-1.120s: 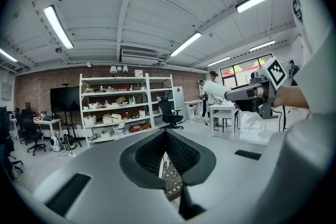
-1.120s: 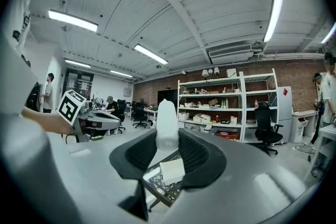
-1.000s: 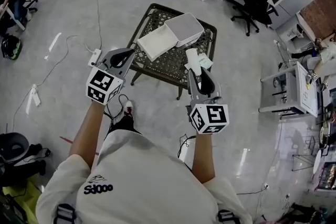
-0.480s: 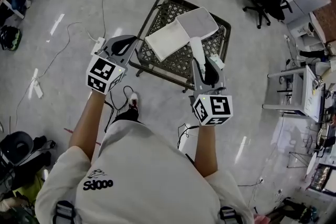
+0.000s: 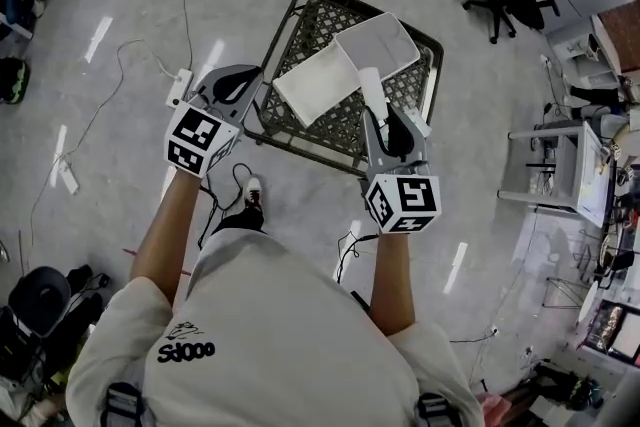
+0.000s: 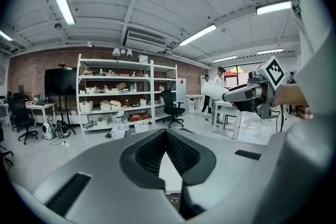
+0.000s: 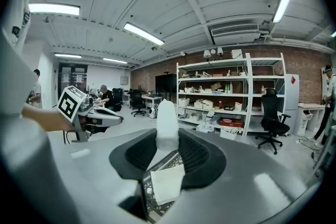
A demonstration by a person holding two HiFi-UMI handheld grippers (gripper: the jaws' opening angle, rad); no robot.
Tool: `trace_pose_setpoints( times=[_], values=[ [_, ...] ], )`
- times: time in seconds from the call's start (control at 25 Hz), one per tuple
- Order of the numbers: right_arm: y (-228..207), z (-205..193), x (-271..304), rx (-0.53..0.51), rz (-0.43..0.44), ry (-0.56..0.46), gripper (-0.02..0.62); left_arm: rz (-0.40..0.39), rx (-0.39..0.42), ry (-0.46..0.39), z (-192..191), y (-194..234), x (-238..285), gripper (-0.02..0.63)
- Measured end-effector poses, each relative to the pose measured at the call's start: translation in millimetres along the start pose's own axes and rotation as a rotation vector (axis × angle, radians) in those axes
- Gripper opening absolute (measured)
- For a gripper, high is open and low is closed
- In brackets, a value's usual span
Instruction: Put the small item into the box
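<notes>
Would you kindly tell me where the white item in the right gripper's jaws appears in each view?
Head view: item, centre, over the table.
Left gripper view: right of centre.
Right gripper view: centre, between the jaws.
Shared landmark: the table.

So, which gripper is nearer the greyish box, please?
Right. The right gripper, holding the white item, is short of the greyish box; the left gripper is by the table's left edge.
</notes>
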State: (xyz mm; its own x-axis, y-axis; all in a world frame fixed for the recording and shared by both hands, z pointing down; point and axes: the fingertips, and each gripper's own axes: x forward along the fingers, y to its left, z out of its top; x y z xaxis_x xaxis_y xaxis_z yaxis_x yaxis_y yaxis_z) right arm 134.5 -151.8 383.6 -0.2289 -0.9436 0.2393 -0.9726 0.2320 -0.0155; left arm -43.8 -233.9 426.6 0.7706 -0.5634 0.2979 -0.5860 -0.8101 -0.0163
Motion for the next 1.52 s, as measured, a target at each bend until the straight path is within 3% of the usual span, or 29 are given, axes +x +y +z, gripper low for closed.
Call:
trace_pose_setpoints(
  times=[0.32,0.52,0.72,1.16,1.52],
  values=[
    [-5.7,-21.5,36.6,0.004,-0.027,0.075,0.137,-0.055,-0.011,0.039,-14.7,22.7,28.3,0.006],
    [-9.2,-42.5,52.7,-0.046,0.015,0.131,0.137,-0.054,-0.033,0.076,-29.6,27.7,48.2,0.006],
    [-22.9,-77.0,76.0,-0.101,0.117,0.205,0.138,0.002,-0.09,0.14,-59.6,22.9,69.4,0.006],
    [-59.1,-130.2,127.8,-0.109,0.286,0.329,0.138,0.178,-0.234,0.243,-109.1,20.9,82.4,0.006],
    [-66.6,-186.3,163.6,-0.07,0.336,0.437,0.14,0.195,-0.285,0.295,-140.9,21.2,98.2,0.006]
  ],
)
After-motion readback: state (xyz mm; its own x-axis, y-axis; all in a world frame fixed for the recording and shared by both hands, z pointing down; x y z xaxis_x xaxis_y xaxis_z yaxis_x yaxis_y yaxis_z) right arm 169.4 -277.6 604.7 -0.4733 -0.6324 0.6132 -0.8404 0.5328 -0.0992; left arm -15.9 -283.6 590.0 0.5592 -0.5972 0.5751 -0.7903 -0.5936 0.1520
